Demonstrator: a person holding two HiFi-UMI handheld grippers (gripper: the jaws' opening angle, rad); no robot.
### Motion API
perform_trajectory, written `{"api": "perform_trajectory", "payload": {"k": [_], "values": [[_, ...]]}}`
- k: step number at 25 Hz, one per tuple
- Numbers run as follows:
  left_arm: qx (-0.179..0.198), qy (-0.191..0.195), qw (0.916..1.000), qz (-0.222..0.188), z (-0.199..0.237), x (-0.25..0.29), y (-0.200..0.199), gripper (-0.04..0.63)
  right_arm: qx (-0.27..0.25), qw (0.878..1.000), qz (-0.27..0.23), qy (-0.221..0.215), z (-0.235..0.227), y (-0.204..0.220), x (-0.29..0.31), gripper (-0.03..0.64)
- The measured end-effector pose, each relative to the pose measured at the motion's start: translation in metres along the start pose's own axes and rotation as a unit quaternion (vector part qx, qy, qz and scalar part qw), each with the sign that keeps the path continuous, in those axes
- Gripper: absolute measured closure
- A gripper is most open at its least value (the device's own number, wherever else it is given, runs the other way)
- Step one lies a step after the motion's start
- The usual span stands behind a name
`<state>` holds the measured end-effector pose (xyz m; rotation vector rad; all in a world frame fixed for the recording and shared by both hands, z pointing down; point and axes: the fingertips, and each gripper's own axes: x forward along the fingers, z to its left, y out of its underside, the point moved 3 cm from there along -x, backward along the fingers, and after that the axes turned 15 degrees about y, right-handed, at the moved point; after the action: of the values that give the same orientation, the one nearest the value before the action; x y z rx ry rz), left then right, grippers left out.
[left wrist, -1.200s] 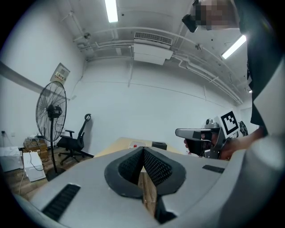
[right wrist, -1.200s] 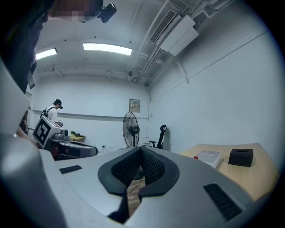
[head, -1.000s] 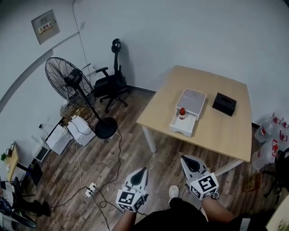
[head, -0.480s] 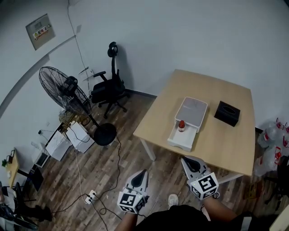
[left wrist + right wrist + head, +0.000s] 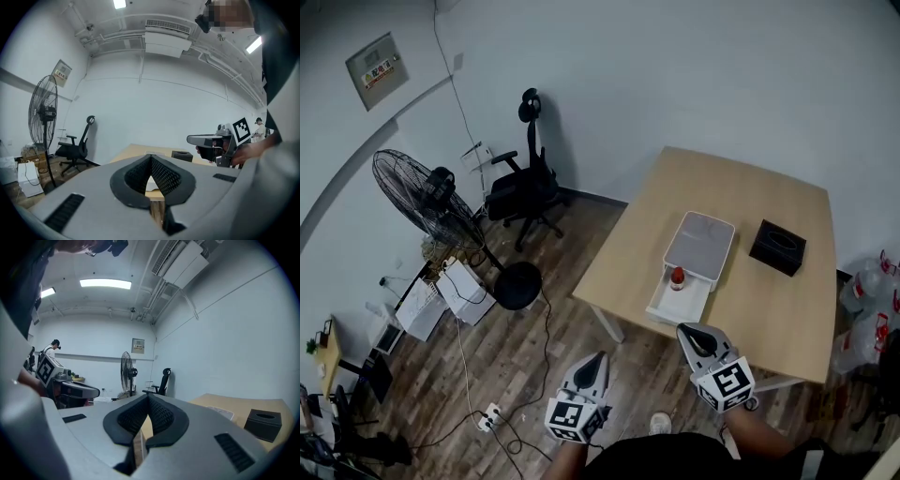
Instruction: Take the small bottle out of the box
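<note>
Brown plank floor (image 5: 487, 375) fills the head view from 6 to 9 o'clock. A pale wood, rectangular table (image 5: 769, 291) stands at 2 o'clock. At 9 o'clock is a round wire-cage fan (image 5: 417, 197) on a black disc base. At 11 o'clock is a black wheeled chair (image 5: 525, 183).

At the table's centre lies a flat white box (image 5: 701, 239) with rounded corners, its drawer (image 5: 675, 307) pulled out toward 7 o'clock. A black block (image 5: 777, 247) with an oval slot sits at the box's 3 o'clock, apart from it. The wall sign (image 5: 372, 70) at 10 o'clock has print too small to read.

At 6 o'clock, off the table, are the left gripper (image 5: 596, 358) and right gripper (image 5: 687, 331). Both are grey shells with ribbed black pads and checkered marker cubes. Each has its jaw tips closed together, holding and touching nothing.

The bottle (image 5: 677, 277), red-capped, stands in the drawer beside the box front.
</note>
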<state>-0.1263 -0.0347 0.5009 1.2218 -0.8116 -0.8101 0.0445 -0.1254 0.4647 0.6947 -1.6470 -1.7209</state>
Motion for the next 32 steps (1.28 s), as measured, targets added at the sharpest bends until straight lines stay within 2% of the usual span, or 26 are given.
{"api": "perform_trajectory", "payload": {"k": [11,17,22,32], "values": [[-0.003,0.026,0.9996,0.004,0.014,0.040,-0.007,0.583,0.012,1.000,0.006,0.010,-0.019,0.006,0.029,0.603],[0.000,0.048,0.9989,0.004,0.053,0.066,-0.012,0.583,0.009,0.999,0.010,0.037,-0.031,0.005,0.066,0.603],[0.008,0.086,0.9962,0.013,0.088,0.092,-0.019,0.583,0.006,0.998,0.012,0.066,-0.036,0.008,0.104,0.603],[0.020,0.138,0.9900,0.024,0.151,0.136,-0.031,0.583,-0.010,0.992,0.023,0.126,-0.065,0.014,0.157,0.603]]}}
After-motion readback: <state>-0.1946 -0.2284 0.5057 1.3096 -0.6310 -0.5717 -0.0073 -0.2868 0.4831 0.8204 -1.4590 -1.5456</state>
